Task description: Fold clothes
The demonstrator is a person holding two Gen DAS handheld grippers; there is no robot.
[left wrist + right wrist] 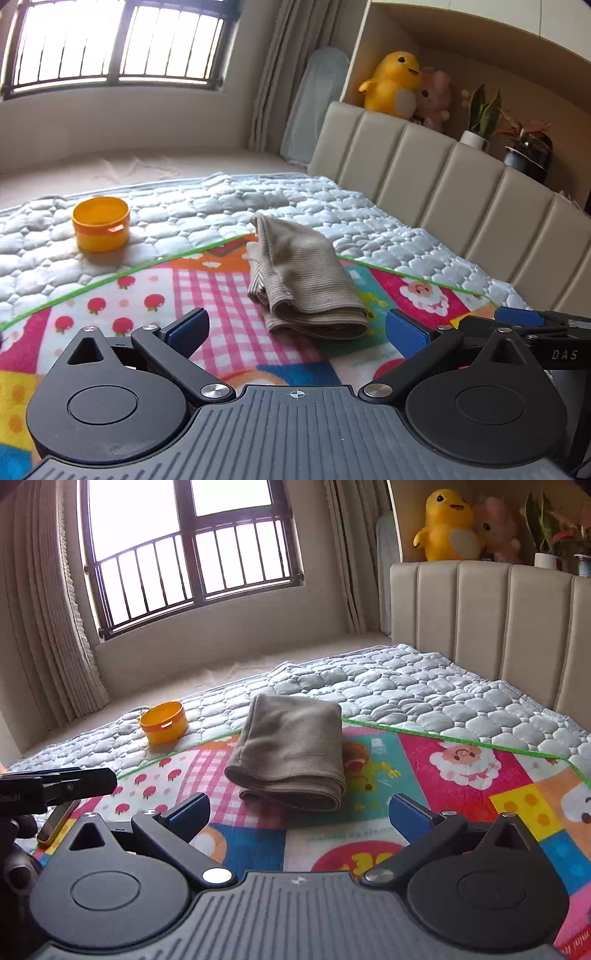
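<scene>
The brown ribbed garment [290,755] is lying folded into a thick soft bundle on the colourful cartoon play mat [461,775], with the orange plastic tub [162,722] beyond it on the quilted bed cover. The left gripper [295,328] and right gripper [299,812] are both standing wide and empty, just short of the garment. The fold is looking finished; I judge it is best to press loose layers flat, not pulling.

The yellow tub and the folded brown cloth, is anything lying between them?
Nothing. Between the yellow tub and the folded brown cloth there is only bare quilted cover and the edge of the colourful mat, clearest in the right wrist view.
</scene>
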